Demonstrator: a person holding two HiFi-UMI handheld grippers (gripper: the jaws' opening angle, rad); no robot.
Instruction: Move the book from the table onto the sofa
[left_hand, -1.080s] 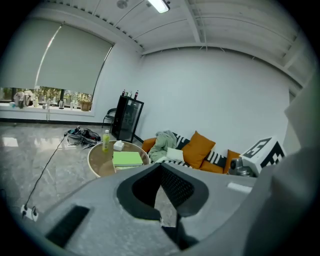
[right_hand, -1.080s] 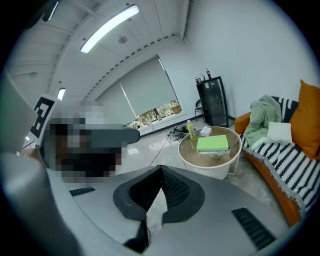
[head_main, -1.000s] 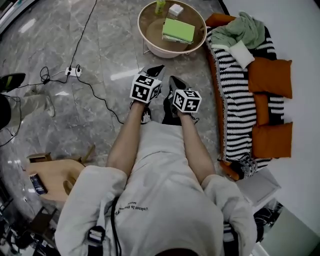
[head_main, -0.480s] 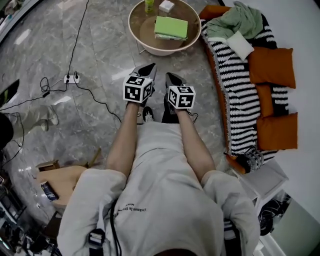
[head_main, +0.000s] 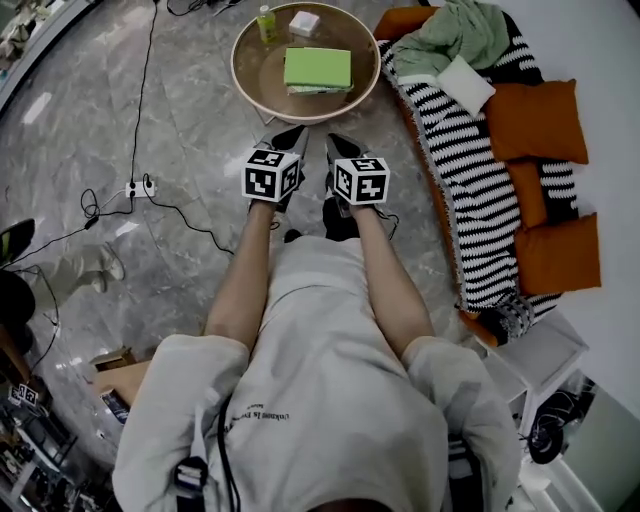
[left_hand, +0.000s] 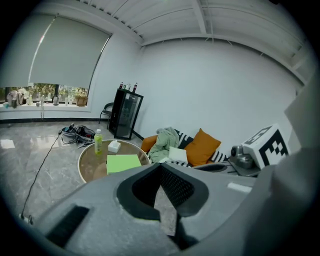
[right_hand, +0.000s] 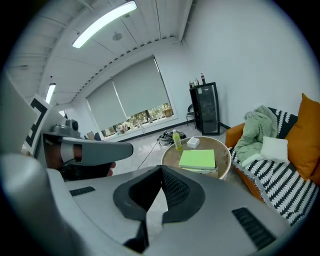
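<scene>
Green book (head_main: 317, 68) lies flat mid-desk (head_main: 243, 80), its long axis crosswise to the person, straight ahead of both claws. The left claw (head_main: 290, 135) and right claw (head_main: 336, 145), each closed tight and empty, point side by side just short of the desk's near rim, about equally near. The sofa (head_main: 480, 190) stands right of the desk.

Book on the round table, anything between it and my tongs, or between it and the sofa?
Nothing visible. Bare floor lies between the left tongs, the right tongs and the table holding the book. A green blanket and white cushion crowd the near end of the sofa; its striped seat is bare.
</scene>
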